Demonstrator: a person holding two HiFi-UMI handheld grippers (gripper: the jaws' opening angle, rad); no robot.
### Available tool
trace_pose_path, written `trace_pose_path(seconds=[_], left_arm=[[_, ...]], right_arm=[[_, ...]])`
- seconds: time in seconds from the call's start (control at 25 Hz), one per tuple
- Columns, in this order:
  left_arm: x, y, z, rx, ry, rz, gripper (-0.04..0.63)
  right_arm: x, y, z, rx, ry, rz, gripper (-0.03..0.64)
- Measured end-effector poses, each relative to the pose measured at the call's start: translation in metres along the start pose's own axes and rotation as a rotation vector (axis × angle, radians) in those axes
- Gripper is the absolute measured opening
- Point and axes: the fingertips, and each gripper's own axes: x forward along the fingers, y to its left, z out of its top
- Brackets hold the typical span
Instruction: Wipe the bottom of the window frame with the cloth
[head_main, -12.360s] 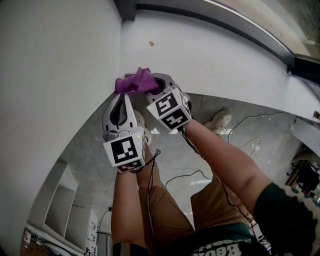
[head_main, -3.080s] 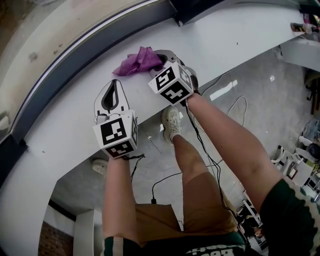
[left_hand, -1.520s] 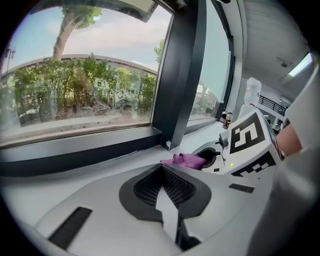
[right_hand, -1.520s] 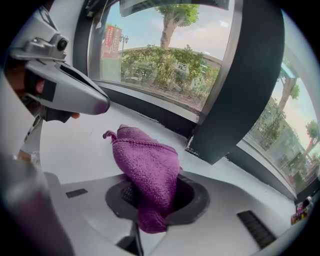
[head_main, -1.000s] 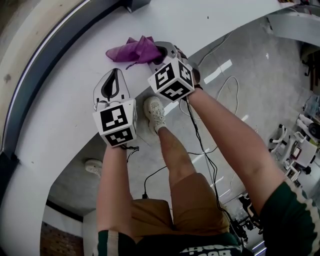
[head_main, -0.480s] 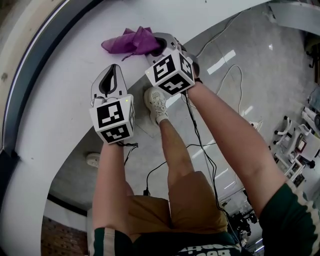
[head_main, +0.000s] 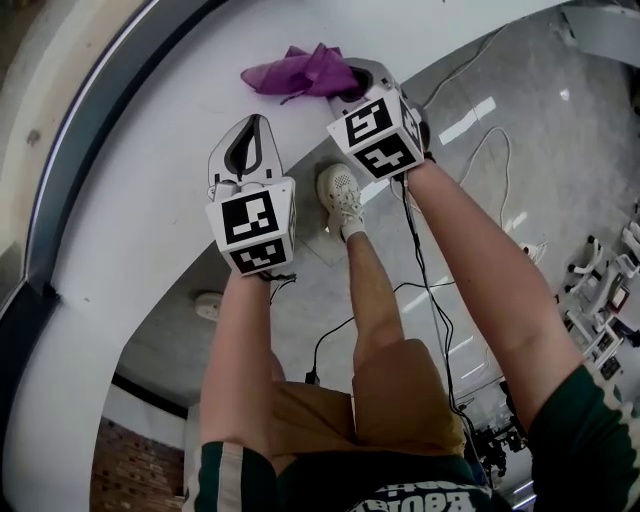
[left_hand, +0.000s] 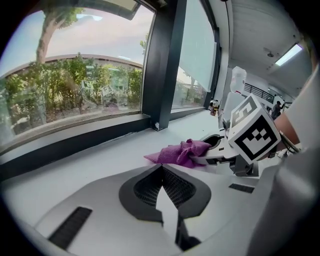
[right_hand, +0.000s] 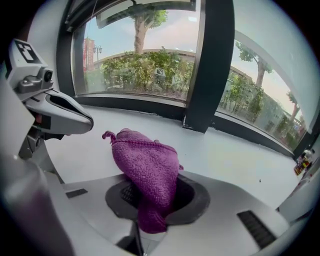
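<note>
The right gripper (head_main: 348, 88) is pinching the cloth (head_main: 303, 72) on the sill (head_main: 150, 200) at 12 o'clock. The left gripper (head_main: 253, 125) is pointing from the cloth's 7 o'clock, tips meeting. The frame (head_main: 92, 135) is curving past at 10 o'clock.

Tan shorts (head_main: 400, 400), white sneaker (head_main: 340, 190), seemingly green shirt (head_main: 585, 440)

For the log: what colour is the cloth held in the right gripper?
Purple; the cloth shows best in the right gripper view.
</note>
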Motion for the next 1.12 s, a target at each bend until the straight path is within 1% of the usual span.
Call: trace_pose_path(seconds=[0.08,0.24,0.56,0.68,0.84,1.0,1.12], left_arm=[[-0.007,0.008,0.000,0.001,0.004,0.007,0.009],[-0.021,0.016,-0.003,0.002,0.008,0.010,0.009],[-0.046,0.035,-0.015,-0.015,0.011,0.035,0.009],[-0.050,0.039,-0.019,-0.021,0.005,0.035,0.009],[-0.060,0.051,-0.029,-0.031,0.005,0.044,0.009],[-0.073,0.063,-0.038,-0.027,0.006,0.053,0.009],[-0.079,0.067,-0.042,-0.029,0.008,0.060,0.009]], right_arm=[[0.001,0.001,0.001,0.037,0.005,-0.019,0.089],[-0.001,0.001,0.002,0.072,0.016,-0.074,0.087],[-0.003,0.022,0.004,0.073,0.029,-0.117,0.086],[0.000,0.027,0.005,0.088,0.027,-0.116,0.086],[0.004,0.047,0.009,0.072,0.031,-0.120,0.086],[0.006,0.069,0.018,0.059,0.021,-0.101,0.086],[0.007,0.076,0.019,0.054,0.019,-0.109,0.086]])
